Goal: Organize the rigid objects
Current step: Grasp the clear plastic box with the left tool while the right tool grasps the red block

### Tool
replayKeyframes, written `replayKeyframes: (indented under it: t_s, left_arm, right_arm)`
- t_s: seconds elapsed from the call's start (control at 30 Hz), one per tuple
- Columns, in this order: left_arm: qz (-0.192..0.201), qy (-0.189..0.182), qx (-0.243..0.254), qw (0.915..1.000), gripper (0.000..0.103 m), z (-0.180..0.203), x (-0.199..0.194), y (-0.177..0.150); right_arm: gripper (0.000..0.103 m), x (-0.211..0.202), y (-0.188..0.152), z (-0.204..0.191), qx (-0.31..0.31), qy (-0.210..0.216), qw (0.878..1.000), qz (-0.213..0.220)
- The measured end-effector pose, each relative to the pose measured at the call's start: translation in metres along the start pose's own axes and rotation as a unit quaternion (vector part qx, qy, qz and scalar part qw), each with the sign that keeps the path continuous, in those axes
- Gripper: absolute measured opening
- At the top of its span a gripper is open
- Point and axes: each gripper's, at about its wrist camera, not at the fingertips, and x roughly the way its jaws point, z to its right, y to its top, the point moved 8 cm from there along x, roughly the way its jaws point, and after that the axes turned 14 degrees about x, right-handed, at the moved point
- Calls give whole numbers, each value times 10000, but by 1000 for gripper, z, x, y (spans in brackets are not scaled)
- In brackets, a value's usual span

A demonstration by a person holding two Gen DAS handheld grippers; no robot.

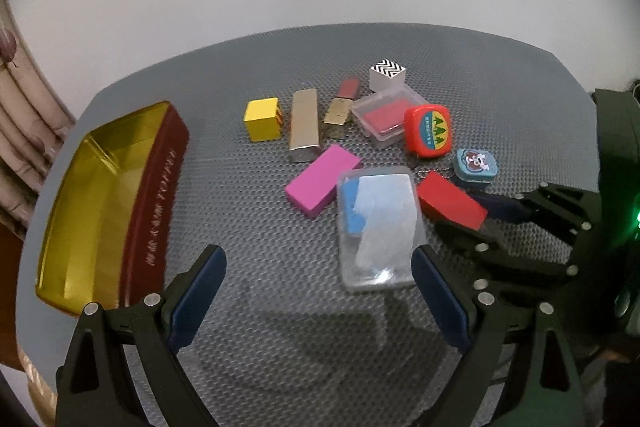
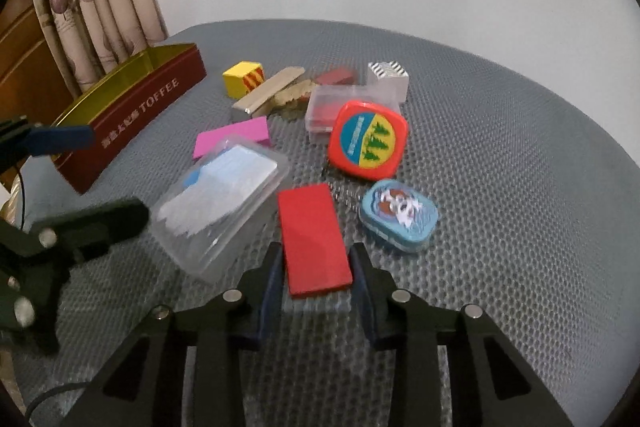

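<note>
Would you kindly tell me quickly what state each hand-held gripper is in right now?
Left hand-held gripper: open, empty, near the clear case.
Right hand-held gripper: closed on the red block.

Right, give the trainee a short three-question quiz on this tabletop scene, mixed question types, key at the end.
1. True or false: the right gripper is closed on the red block.
2. Which is inside the toffee tin? A) the yellow cube B) the pink block C) none of the objects
3. Fill in: the left gripper, jaws apart, holds ____.

Key
1. True: its pads press on both long sides of the block.
2. C: the tin's gold interior shows nothing in it; cube and block lie on the grey mat.
3. Nothing: the clear plastic case lies just ahead, ungripped.
</note>
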Motion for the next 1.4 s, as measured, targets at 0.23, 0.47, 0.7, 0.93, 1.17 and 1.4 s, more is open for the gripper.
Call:
replayKeyframes:
  t_s: [0.23, 0.47, 0.7, 0.93, 1.17, 1.4]
  left_arm:
    - [-122, -119, -95, 9998, 93, 6, 13, 1]
    - [-229, -210, -25, 9995, 92, 16, 29, 4]
    - [-197, -456, -220, 9985, 93, 19, 41, 14]
    - [-273, -600, -332, 9973, 90, 25, 50, 16]
    - [-456, -682, -527, 9952, 75, 24, 65, 13]
    - [-283, -728, -379, 9962, 55, 25, 63, 15]
  right_arm:
    - [31, 1, 6, 3, -23, -85, 9998, 163]
    - [31, -13, -1, 38, 442, -449, 9976, 292]
    - [31, -14, -4, 40, 468, -528, 9970, 315]
    - [31, -15, -4, 40, 532, -503, 9968, 313]
    - [31, -16, -5, 40, 562, -515, 9966, 320]
    - [31, -15, -4, 40, 575, -503, 9966, 319]
